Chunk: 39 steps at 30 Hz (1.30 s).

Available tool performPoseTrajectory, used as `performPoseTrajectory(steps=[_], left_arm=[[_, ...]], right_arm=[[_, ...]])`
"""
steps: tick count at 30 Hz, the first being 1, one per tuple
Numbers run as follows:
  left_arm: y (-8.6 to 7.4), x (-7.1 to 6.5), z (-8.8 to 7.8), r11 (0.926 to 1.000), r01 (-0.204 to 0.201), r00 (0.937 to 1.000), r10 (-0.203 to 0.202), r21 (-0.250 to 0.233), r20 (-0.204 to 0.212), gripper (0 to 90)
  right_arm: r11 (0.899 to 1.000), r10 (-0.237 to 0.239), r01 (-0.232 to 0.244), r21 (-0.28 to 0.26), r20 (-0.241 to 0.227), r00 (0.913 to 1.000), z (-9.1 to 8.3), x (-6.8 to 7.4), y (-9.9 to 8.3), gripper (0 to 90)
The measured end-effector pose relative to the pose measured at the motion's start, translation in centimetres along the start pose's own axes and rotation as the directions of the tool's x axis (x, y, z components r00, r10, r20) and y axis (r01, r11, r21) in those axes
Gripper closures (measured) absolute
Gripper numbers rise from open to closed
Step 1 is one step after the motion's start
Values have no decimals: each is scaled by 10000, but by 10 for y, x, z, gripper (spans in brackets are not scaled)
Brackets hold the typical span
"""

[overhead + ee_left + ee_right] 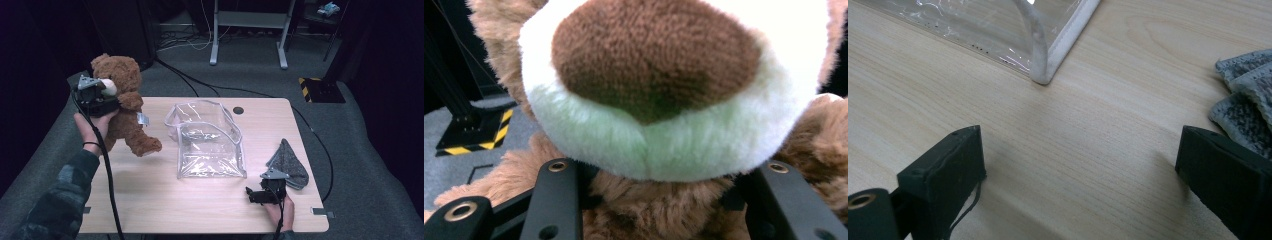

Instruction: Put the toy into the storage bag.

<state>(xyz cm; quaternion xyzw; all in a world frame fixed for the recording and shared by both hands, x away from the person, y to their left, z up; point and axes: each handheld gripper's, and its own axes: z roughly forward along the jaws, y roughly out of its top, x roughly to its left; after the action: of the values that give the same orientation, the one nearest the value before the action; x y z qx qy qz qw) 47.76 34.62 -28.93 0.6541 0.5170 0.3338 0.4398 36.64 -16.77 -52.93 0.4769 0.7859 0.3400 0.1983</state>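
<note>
Brown plush first: one teddy bear (125, 102) is up off the left edge of the table (150, 200), gripped by the left gripper (95, 97), whose jaws sit half-closed around its neck just under the white muzzle. Judging by that, the step in hand looks like carrying the bear toward the clear plastic bag (207, 140), which lies in the middle of the table with its opening toward the far side. The next move would call for swinging the bear over that mouth and perhaps having the other hand hold the bag open. At the right, the right gripper (260, 195) rests on the wood, jaws wide apart and empty, just beside one grey cloth (289, 162). Count: one bear, one bag, one cloth, two grippers.
</note>
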Motion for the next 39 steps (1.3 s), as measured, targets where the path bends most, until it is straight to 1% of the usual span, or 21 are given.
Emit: performPoseTrajectory(steps=[2,4,5,10,15,17,23,26,28,31,35,36,39], left_arm=[[6,-2,0,10000,-78,10000,78,-58,-62,507],[12,-4,0,9999,-53,9999,52,-144,-87,506],[15,-5,0,9997,-111,9999,109,-194,-128,506],[29,-8,0,9987,-322,9991,310,-387,-298,504],[40,-12,3,9978,-302,9989,280,-586,-380,501],[44,-13,3,9970,-373,9984,344,-672,-441,501],[58,-22,9,9952,-437,9980,395,-872,-498,499],[65,-28,15,9942,-545,9976,503,-927,-469,498],[69,-32,19,9932,-590,9975,547,-1001,-445,498],[74,-40,27,9926,-607,9977,571,-1051,-368,497],[80,-50,36,9906,-662,9977,645,-1195,-184,496],[82,-53,39,9896,-756,9971,744,-1222,-140,496],[85,-61,46,9891,-789,9969,789,-1244,-50,495]], right_arm=[[10000,-26,26,9,13,10000,0,0,0,48],[10000,0,0,9,-17,10000,0,0,0,48],[10000,38,-38,-4,41,10000,0,0,0,48],[10000,44,-44,-5,45,10000,0,0,0,47],[10000,39,-39,-5,43,10000,0,0,0,46],[10000,27,-27,-5,36,10000,0,0,0,45],[10000,25,-25,-3,33,10000,0,0,0,44],[10000,36,-36,1,36,10000,0,1,0,43],[10000,-90,90,41,-21,10000,0,0,0,43],[10000,-3,3,8,22,10000,0,0,0,43],[10000,-15,15,15,15,10000,0,0,0,43],[10000,-12,12,16,14,10000,0,0,0,43],[10000,30,-30,-3,33,10000,0,0,0,43]])
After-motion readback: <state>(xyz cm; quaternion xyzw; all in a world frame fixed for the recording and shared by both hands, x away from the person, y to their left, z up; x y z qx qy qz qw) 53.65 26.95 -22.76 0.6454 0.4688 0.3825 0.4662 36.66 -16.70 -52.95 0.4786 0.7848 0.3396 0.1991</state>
